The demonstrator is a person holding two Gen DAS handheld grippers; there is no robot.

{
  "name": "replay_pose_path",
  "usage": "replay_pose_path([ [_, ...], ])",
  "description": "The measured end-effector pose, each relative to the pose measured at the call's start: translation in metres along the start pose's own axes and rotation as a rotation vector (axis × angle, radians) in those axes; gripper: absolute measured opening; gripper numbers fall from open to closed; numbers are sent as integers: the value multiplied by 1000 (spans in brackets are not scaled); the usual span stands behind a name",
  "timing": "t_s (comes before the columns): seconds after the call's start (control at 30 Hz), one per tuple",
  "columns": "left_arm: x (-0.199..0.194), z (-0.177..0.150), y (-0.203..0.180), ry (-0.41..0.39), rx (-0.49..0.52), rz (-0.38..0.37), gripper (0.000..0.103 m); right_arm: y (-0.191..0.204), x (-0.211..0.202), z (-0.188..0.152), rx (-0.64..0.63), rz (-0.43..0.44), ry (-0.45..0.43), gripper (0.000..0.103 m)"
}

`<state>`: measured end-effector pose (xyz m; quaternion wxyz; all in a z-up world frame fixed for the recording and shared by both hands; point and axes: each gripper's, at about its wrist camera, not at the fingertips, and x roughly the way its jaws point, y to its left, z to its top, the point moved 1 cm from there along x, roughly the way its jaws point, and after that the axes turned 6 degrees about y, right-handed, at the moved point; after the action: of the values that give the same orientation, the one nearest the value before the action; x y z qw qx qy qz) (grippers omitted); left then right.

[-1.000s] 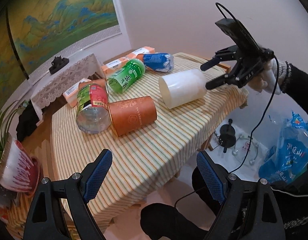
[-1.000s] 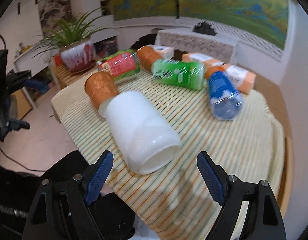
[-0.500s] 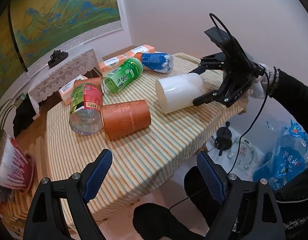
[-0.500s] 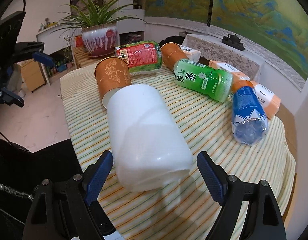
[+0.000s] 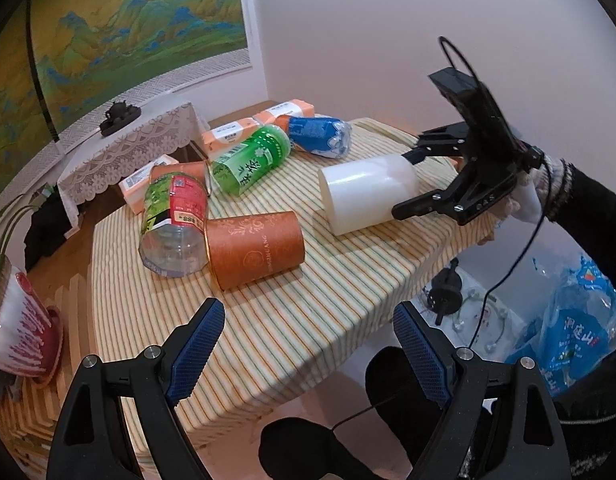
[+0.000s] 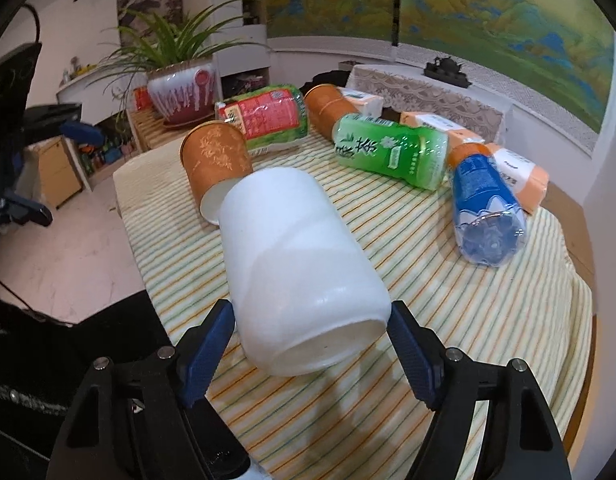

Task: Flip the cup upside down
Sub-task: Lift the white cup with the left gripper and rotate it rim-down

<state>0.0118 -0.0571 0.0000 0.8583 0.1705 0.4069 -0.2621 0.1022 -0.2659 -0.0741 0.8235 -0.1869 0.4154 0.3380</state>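
Right wrist: claw [image 6: 310,340] straddles white cup [image 6: 296,268]; near table edge [image 6: 148,248].

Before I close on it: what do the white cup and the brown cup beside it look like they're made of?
White cup: probably plastic, smooth, slightly translucent, with soft glossy highlights along its wall. Brown cup: likely paper, matte printed sleeve with ornament and lettering, white inside at the rim. Right gripper straddles the white cup's closed end, pads at its sides.

Striped bench [image 5: 268,320]: orange paper cup [image 5: 255,249] on side, touching red-green bottle [image 5: 175,225]; green tea bottle [image 6: 390,151], blue bottle [image 6: 484,212], orange cartons [image 5: 228,138] behind; potted plant [image 6: 180,80] beyond
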Motion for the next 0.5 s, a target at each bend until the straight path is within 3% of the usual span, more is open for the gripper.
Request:
replay_pose_path([
  [0.17,0,0,6,-19,-47,16,89,2,-12,7,46,-24,-24,74],
  [0.5,-7,-15,9,-55,-41,-12,89,20,-29,27,-9,-153,85,74],
])
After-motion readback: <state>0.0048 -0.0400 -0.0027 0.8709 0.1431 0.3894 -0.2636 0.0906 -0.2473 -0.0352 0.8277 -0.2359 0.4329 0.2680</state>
